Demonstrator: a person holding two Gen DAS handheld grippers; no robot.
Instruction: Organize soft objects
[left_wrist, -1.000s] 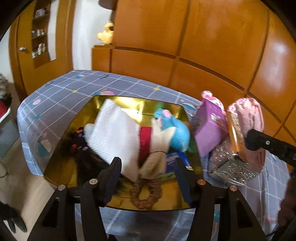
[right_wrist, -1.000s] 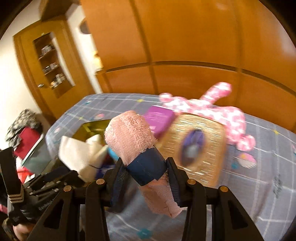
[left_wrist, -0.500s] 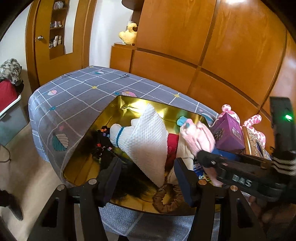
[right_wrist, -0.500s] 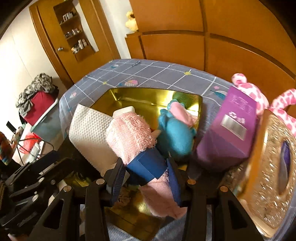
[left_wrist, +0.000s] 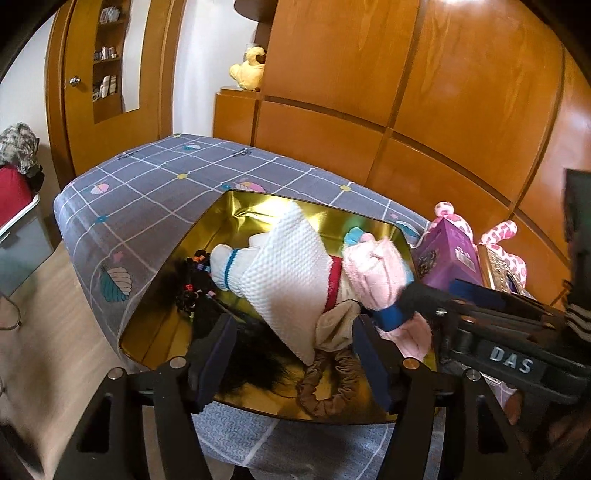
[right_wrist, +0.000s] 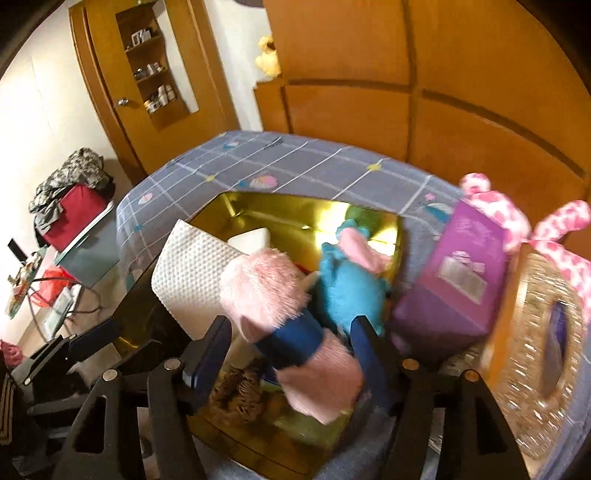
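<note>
R gripper (right_wrist: 291, 347) jaws opening, pink towel roll (right_wrist: 266, 295) now over gold tray (right_wrist: 295, 214).

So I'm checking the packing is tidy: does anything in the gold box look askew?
Yes: the white waffle cloth lies slanted, one corner poking above the gold box rim, heaped over other soft items rather than flat.

The pink roll (right_wrist: 258, 295) hides most of the teal plush (right_wrist: 347, 291). The ornate frame (right_wrist: 543, 332) is blurred and cut by the edge. The wig (left_wrist: 236, 332) runs behind a finger (left_wrist: 210, 354); its length is perhaps unknowable.
</note>
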